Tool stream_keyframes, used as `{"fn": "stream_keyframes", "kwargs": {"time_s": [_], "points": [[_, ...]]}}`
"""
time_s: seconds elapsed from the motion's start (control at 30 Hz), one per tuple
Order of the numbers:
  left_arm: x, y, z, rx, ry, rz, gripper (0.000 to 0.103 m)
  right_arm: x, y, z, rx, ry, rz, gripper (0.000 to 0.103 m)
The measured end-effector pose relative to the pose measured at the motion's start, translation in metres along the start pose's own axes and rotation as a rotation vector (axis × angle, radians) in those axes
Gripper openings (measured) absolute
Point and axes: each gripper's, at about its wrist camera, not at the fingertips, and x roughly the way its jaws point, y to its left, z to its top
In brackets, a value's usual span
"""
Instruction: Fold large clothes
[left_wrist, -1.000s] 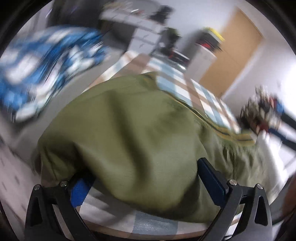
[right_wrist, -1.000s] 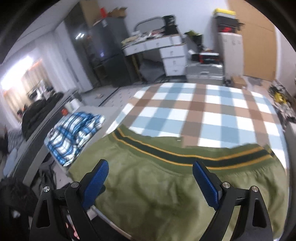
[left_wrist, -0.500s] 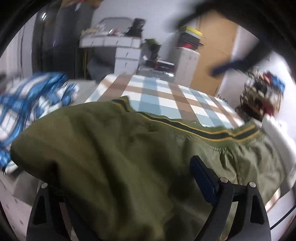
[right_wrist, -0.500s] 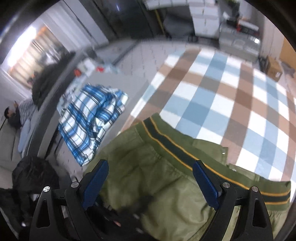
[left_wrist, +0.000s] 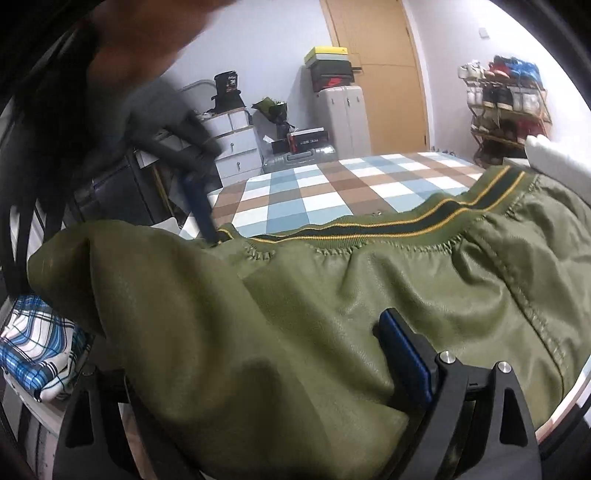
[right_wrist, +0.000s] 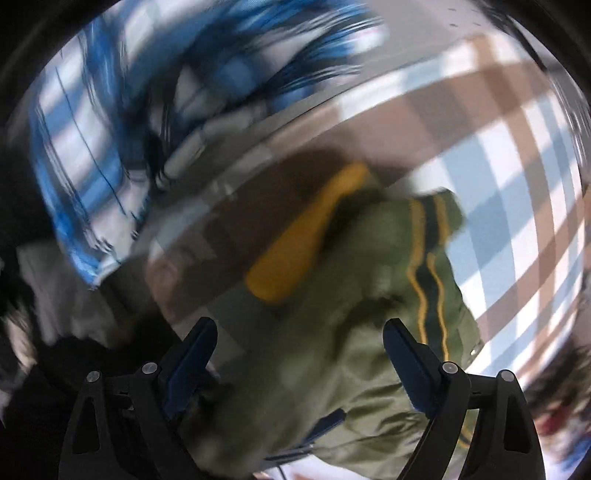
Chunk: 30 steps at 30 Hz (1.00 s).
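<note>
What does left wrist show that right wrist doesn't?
Only left wrist: the wooden door, the shoe rack, the white drawer cabinet, and the right gripper's blue pad at the jacket's hem. Only right wrist: the jacket's yellow lining, heavily blurred. Both: the olive-green bomber jacket, the checked brown-and-blue tablecloth, and the blue plaid shirt.

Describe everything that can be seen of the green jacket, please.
The green jacket is olive, smooth and slightly shiny, like faux leather. Its ribbed hem carries dark green and yellow stripes, with gathered stitching below; an orange lining shows in the blurred right view. It lies crumpled on the checked cloth, one edge bulging up. Fabric drapes over the left tool, hiding one finger. The right tool is open above it.
</note>
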Motion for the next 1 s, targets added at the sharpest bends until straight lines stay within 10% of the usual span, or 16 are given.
{"fn": "stream_keyframes", "kwargs": {"time_s": [0.13,0.5,1.0], "points": [[0.0,0.005,-0.002,-0.015,0.004,-0.025,0.089,0.023,0.025,0.027,-0.049,0.081,-0.142,0.091],[-0.001,0.003,-0.002,0.004,0.01,-0.055,0.089,0.05,0.049,0.025,-0.135,0.119,-0.365,0.044],[-0.064,0.013,0.009,-0.045,-0.197,-0.096,0.09,-0.044,-0.038,-0.111,0.082,-0.403,-0.047,0.021]]}}
